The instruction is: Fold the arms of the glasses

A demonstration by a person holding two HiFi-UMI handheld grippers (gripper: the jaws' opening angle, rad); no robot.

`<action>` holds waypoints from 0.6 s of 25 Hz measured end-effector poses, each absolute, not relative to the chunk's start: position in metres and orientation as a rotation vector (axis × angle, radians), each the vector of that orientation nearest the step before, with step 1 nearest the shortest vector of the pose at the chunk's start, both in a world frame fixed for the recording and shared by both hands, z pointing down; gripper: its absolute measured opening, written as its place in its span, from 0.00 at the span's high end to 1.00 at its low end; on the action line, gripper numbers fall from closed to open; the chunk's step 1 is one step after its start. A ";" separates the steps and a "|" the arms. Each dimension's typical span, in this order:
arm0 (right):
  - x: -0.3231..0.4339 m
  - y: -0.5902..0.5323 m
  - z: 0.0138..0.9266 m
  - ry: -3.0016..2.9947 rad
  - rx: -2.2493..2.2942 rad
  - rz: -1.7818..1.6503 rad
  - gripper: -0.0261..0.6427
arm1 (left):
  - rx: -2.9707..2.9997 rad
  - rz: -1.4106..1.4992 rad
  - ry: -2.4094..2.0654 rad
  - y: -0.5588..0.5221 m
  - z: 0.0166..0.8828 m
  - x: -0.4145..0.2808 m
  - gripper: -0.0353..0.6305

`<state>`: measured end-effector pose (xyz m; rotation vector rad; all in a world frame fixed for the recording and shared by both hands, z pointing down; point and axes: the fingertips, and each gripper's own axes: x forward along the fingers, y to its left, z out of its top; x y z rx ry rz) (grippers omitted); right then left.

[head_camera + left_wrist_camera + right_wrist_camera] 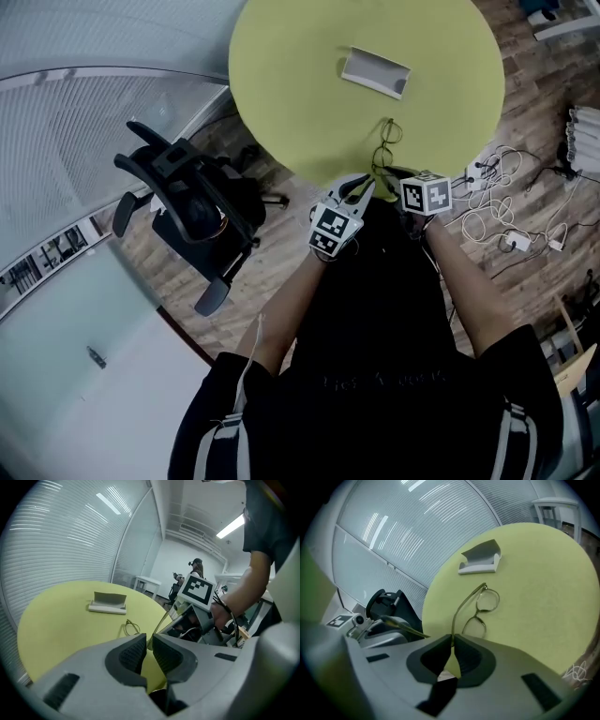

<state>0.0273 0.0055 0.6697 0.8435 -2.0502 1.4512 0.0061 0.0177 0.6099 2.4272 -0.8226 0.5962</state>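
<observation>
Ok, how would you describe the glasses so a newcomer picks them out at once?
Start at the round yellow-green table; near its edge closest to the person sit the glasses, one arm in the jaws of the left gripper, the other in the right gripper. Unlike the blocky grey case further in, they are a thin wire frame with round lenses.

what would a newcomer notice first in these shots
The round yellow-green table fills the top of the head view, with a grey case lying near its middle. At its near edge thin wire glasses sit open, with the left hand-held gripper and right hand-held gripper each closed on one arm.
</observation>
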 end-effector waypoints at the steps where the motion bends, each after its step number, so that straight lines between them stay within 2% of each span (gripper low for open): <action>1: 0.027 0.007 0.674 -2.039 0.845 1.461 0.90 | 2.426 0.595 -0.829 0.017 0.612 0.005 0.91; 15: 0.022 0.008 0.710 -1.948 0.832 1.509 0.90 | 2.414 0.548 -0.822 0.015 0.612 0.013 0.91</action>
